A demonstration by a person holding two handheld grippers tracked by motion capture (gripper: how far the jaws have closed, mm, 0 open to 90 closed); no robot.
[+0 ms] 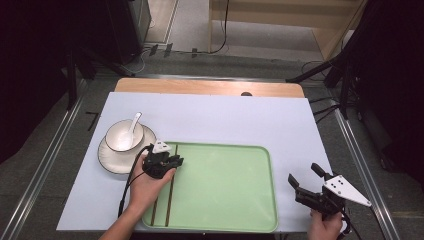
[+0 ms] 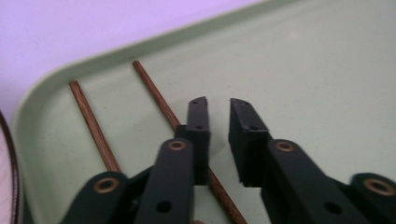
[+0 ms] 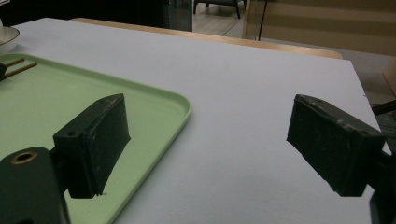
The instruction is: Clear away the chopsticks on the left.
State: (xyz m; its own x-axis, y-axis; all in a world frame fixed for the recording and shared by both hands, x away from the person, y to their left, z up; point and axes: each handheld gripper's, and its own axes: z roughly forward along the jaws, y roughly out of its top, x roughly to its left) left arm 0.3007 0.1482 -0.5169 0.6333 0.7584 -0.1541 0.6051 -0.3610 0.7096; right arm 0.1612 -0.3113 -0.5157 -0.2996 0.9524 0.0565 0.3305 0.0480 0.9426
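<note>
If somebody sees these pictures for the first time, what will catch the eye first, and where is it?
The large green tray at the near middle of the white table stands out first, with two brown chopsticks lying along its left side. The left gripper hangs just over them, jaws slightly apart with nothing between. Left of the tray, a white bowl with a spoon sits on a saucer.

free: tray (image 1: 225,175) middle and right, sheet (image 1: 225,117) beyond it | blocked: chopsticks (image 1: 171,190) along tray's left; bowl (image 1: 124,135) with spoon (image 1: 133,125) on plate (image 1: 107,160) just left of tray
</note>
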